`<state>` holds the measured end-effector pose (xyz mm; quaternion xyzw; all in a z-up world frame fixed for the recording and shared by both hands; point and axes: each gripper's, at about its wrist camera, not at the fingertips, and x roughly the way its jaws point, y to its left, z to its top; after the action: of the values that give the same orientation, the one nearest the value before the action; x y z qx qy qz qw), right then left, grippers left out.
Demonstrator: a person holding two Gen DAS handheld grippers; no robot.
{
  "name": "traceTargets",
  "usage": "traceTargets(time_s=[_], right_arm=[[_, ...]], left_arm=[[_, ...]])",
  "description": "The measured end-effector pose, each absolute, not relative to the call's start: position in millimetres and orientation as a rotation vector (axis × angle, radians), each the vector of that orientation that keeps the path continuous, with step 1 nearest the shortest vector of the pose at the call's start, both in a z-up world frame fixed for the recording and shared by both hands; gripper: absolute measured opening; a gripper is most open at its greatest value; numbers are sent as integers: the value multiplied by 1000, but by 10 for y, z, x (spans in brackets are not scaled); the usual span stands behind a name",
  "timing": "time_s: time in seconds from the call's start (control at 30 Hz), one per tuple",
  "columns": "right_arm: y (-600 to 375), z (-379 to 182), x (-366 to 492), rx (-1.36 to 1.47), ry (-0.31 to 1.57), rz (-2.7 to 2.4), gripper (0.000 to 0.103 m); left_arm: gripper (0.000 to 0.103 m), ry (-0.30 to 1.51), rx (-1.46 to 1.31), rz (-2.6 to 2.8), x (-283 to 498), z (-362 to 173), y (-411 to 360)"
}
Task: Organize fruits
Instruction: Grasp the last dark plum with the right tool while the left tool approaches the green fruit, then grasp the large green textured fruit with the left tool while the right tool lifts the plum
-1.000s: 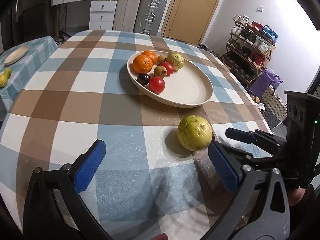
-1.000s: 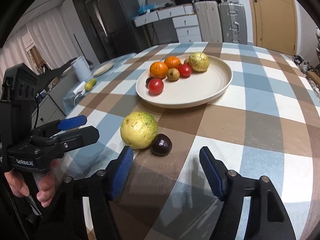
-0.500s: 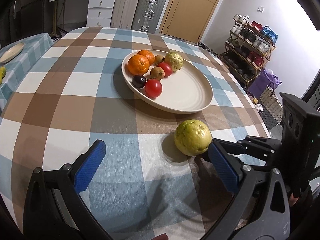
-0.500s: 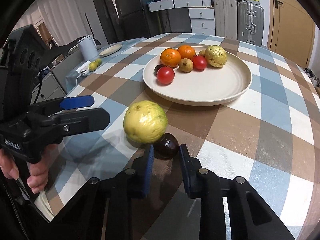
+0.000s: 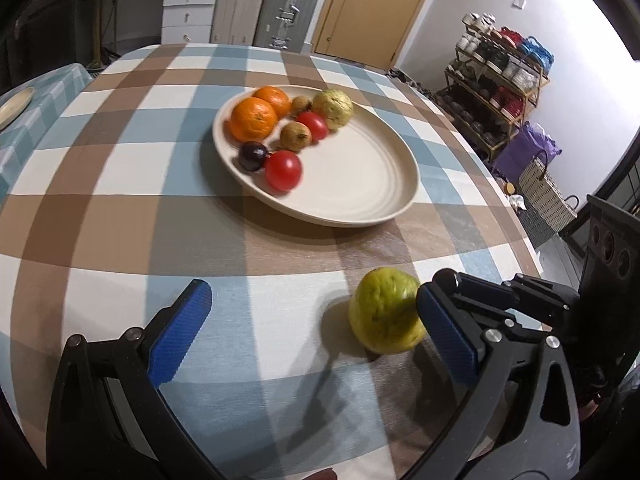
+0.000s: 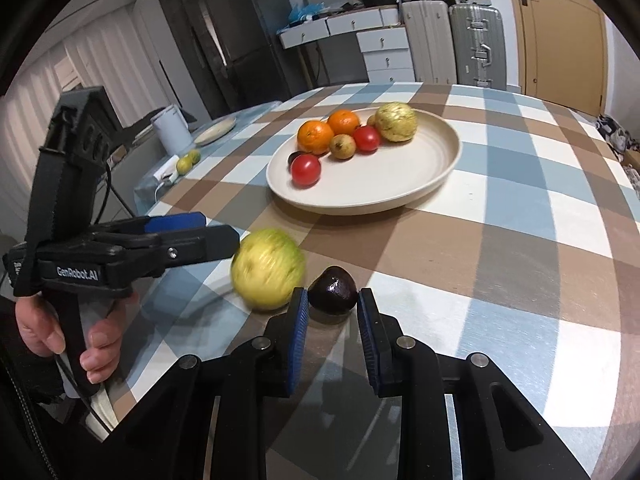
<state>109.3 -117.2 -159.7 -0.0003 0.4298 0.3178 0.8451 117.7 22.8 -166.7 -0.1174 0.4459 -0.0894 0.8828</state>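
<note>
A cream plate (image 5: 360, 184) (image 6: 400, 184) on the checked tablecloth holds two oranges, two red tomatoes, a dark plum and other fruit. A yellow-green guava (image 5: 386, 310) (image 6: 268, 268) lies on the cloth near the front edge. My left gripper (image 5: 316, 328) is open, its right finger beside the guava. A dark plum (image 6: 333, 290) lies right of the guava. My right gripper (image 6: 332, 320) is shut on this plum, one blue pad on each side. The plum is hidden in the left wrist view.
Suitcases and white drawers (image 5: 188, 16) stand behind the table. A shoe rack (image 5: 500, 80) and a basket (image 5: 544, 196) are on the right. A side table with a small plate (image 6: 214, 132), a kettle (image 6: 172, 130) and small green fruit (image 6: 186, 162) is on the left.
My right gripper closed from wide open onto the dark plum. My left gripper moved so the guava now sits by its right finger. The guava looks blurred, as if moving.
</note>
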Motion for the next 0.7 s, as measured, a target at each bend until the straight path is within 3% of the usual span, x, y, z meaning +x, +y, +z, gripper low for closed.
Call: traceTargets(time_s=[0.5, 0.57, 0.7], right_arm=[[-1488, -1516, 1024, 77, 859, 653, 26], [-1519, -1506, 1010, 73, 855, 654, 26], [-1640, -1478, 999, 105, 845, 636, 26]], left_arm=[[100, 1014, -272, -255, 1323, -1800, -21], [96, 1016, -284, -274, 1344, -1793, -35], [59, 1051, -281, -300, 1378, -1816, -87]])
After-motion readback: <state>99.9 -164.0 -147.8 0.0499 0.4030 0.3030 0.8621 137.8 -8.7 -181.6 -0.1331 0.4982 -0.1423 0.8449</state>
